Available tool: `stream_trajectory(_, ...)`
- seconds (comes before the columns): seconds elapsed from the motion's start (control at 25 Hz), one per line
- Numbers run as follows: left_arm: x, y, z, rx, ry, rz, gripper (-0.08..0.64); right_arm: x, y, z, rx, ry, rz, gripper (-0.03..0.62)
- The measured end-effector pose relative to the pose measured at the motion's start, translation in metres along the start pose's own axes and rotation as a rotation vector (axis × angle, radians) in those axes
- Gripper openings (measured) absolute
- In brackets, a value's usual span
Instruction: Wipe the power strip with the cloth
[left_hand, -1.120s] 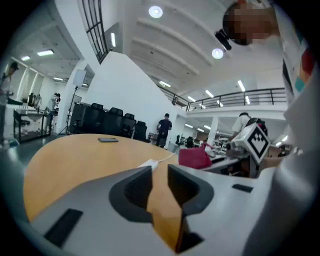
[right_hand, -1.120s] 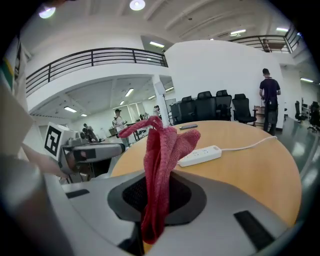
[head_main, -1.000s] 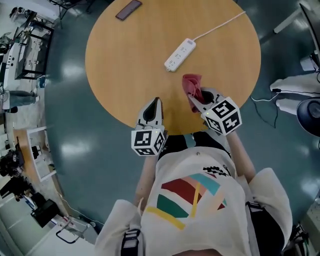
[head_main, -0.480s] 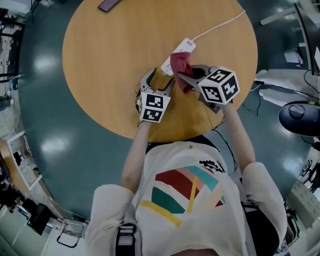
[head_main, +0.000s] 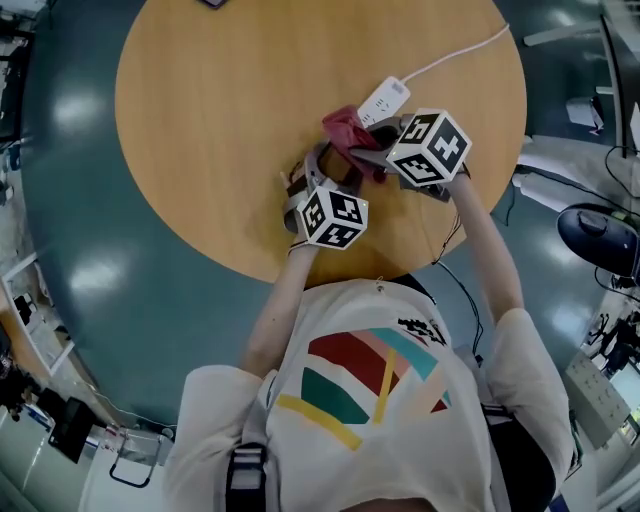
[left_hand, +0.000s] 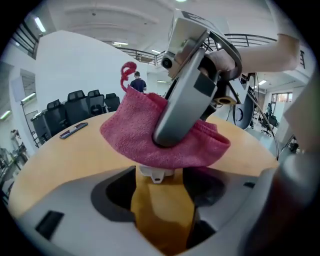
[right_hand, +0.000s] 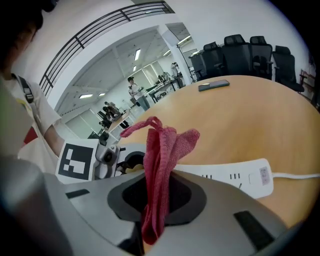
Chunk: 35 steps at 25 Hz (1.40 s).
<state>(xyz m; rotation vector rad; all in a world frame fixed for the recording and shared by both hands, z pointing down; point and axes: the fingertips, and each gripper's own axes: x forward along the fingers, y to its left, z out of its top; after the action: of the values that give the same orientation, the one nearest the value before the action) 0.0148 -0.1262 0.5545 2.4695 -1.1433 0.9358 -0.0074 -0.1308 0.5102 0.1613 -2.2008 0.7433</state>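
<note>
Grips a red cloth (right_hand: 160, 145) in the right gripper (right_hand: 157, 187), jaws closed tight on a bunched fold, loose end sticking up past the tips. Lays that cloth (head_main: 340, 128) over the near end of the white power strip (head_main: 385, 100), out toward the middle of a round wooden table (head_main: 220, 120), far end and cord (head_main: 460, 55) left uncovered and running off toward the table's far edge. Holds the left gripper (head_main: 335, 170) just beside the right gripper (head_main: 372, 152), pointed at the same covered end. Has just been opening the left gripper (left_hand: 159, 175): jaws spread wide, nothing pinched, only bare tabletop in the gap and the strip's white tip (left_hand: 156, 173) at its mouth, peeking from under the cloth (left_hand: 135, 135), pads not pressing on it. Leaves a dark phone (right_hand: 214, 85) lying flat well beyond the strip (right_hand: 225, 176).
</note>
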Motion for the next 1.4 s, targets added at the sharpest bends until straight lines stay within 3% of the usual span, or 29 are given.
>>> stream_trajectory(0.28, 0.003, 0.007, 0.005, 0.03, 0.012, 0.011, 0.334, 0.008, -0.012, 0.002, 0.088, 0.045, 0.044, 0.04)
stream_trajectory(0.64, 0.007, 0.017, 0.007, 0.018, 0.041, -0.033, 0.318, 0.012, -0.021, 0.013, 0.074, 0.03, 0.084, 0.04)
stream_trajectory(1.12, 0.012, 0.013, 0.009, 0.007, 0.056, -0.047, 0.313, -0.05, -0.112, -0.005, 0.079, 0.067, -0.197, 0.04)
stream_trajectory(1.4, 0.006, 0.011, 0.004, 0.005, 0.056, -0.05, 0.313, -0.073, -0.147, -0.006, 0.084, 0.089, -0.275, 0.04)
